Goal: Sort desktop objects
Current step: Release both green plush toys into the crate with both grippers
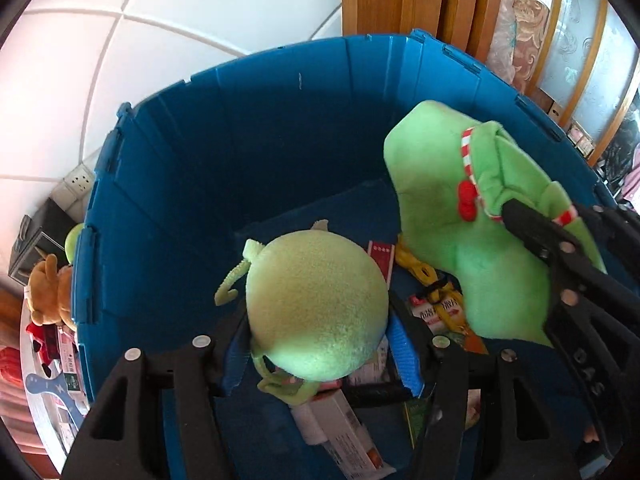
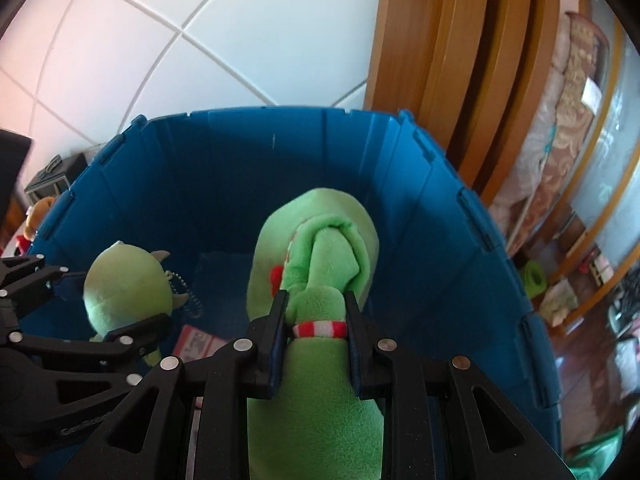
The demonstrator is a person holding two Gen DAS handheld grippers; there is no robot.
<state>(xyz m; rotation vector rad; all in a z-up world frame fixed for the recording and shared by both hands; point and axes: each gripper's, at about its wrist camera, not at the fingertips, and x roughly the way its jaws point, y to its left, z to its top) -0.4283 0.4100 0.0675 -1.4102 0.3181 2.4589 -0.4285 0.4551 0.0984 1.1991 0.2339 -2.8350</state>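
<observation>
Both grippers hang over a deep blue bin [image 1: 168, 184]. My left gripper [image 1: 320, 344] is shut on a round pale-green plush toy [image 1: 316, 308], its blue pads pressing the ball's sides. My right gripper [image 2: 316, 328] is shut on a bright green plush toy [image 2: 316, 380] with a red-and-white striped band, clamped at that band. The same bright green plush toy [image 1: 440, 208] shows at the right of the left wrist view, with the right gripper's fingers [image 1: 532, 228] on it. The round toy [image 2: 124, 284] and the left gripper [image 2: 120, 320] appear at the left of the right wrist view, inside the bin [image 2: 224, 184].
Packets and small boxes [image 1: 340, 428] lie on the bin's floor, with a yellow item [image 1: 416, 268] among them. A brown teddy bear [image 1: 48, 292] and other items sit outside the bin's left wall. A tiled wall and a wooden door frame [image 2: 440, 80] stand behind.
</observation>
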